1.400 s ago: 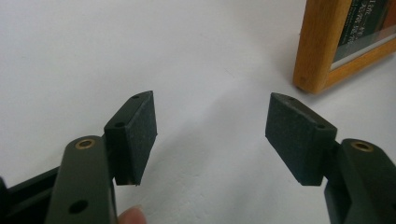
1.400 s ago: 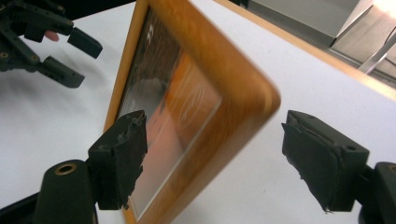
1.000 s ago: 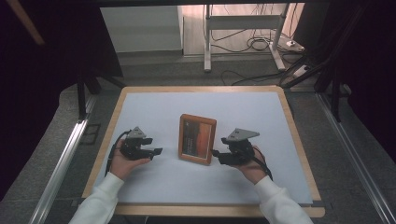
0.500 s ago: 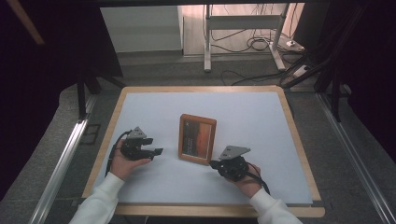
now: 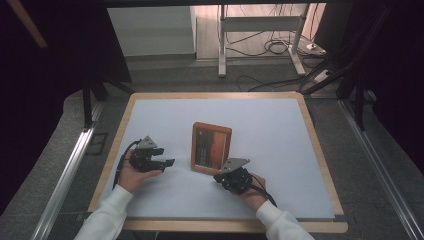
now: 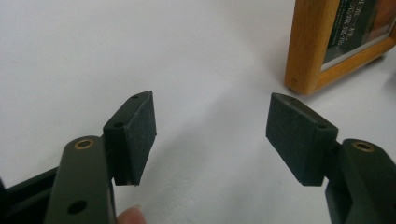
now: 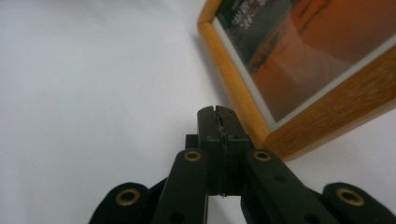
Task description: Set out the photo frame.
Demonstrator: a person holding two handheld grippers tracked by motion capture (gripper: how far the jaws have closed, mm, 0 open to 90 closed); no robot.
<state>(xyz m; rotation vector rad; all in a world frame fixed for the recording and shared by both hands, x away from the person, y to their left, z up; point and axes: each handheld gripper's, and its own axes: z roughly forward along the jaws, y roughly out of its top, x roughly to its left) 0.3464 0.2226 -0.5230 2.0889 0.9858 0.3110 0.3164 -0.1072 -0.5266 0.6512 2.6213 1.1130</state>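
Picture frame (image 5: 211, 148): a wooden frame with an orange-toned picture under glass is seen near the middle of the table, a little toward the near side. Its long axis runs near to far, slightly tilted, and the picture face is turned up toward the high camera. Whether it lies flat or leans on a stand cannot be told.

Frame corner: in the right gripper view the near corner of the picture frame (image 7: 299, 88) is seen just beside the closed fingertips, to their right; whether contact is made cannot be told.

Table (image 5: 280, 120): a white sheet is laid over the top, and a light wooden border is left showing all round.

Room: a grey floor is seen around the table, with metal rails (image 5: 65, 175) along both sides, a white stand (image 5: 260, 35) at the far end, and cables (image 5: 275, 47) lying on the floor beyond it.

Left gripper (image 5: 167, 162): it is held to the left of the frame, well apart from it, pointing right. In the left gripper view its fingers (image 6: 135, 135) are spread wide, and nothing is held between them.

Right gripper (image 5: 218, 178): it is held at the near right corner of the frame. Its fingers (image 7: 210, 126) have just been closing and are pressed together with nothing between them.
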